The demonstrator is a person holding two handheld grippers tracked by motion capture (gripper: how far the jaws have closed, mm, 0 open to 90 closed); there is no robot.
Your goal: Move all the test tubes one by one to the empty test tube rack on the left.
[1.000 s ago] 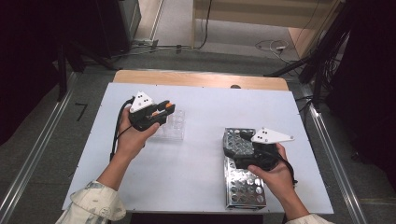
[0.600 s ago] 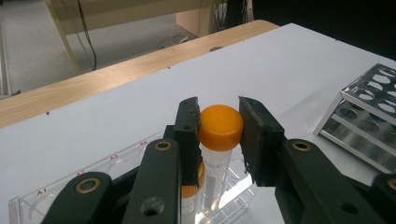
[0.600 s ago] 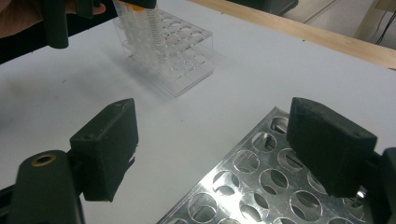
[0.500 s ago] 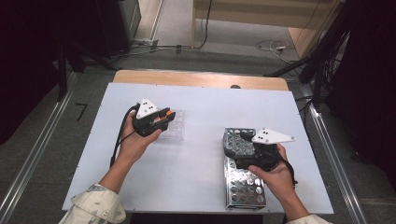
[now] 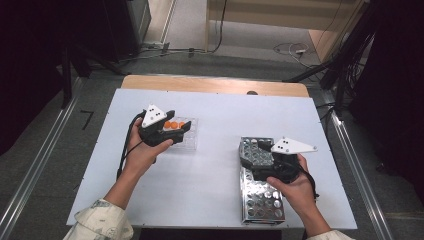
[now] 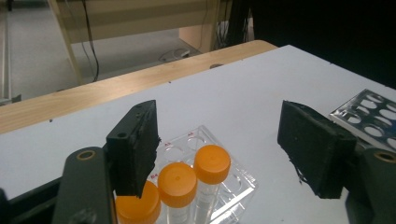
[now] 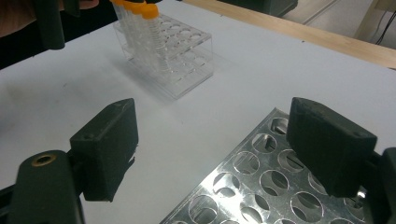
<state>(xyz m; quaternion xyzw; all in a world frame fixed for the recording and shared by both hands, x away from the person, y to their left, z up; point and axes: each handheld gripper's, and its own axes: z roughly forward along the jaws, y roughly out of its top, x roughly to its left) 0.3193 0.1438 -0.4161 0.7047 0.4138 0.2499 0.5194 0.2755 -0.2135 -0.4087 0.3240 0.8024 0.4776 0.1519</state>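
Three tubes with orange caps [image 6: 177, 178] stand in a row in a clear plastic rack [image 6: 232, 186] on the white table. My left gripper [image 6: 224, 140] hovers just over them; its jaws have just been opening and now stand wide apart, with nothing pressed between the pads. In the high view the left gripper [image 5: 172, 127] covers the near-left part of the clear rack [image 5: 189, 140]. My right gripper [image 7: 217, 140] is open and empty above the far end of a perforated metal rack [image 7: 261, 186]. The high view shows the right gripper [image 5: 260, 156] over that metal rack [image 5: 262, 200].
The clear rack [image 7: 182, 60] with its tubes [image 7: 140, 18] lies beyond the right gripper, with bare table between. A wooden strip [image 5: 215, 85] borders the table's far edge. Dark stands and cables line both sides.
The left gripper's jaws have spread apart over the clear rack, and the orange caps now show beneath them. Both hands have stayed where they were.
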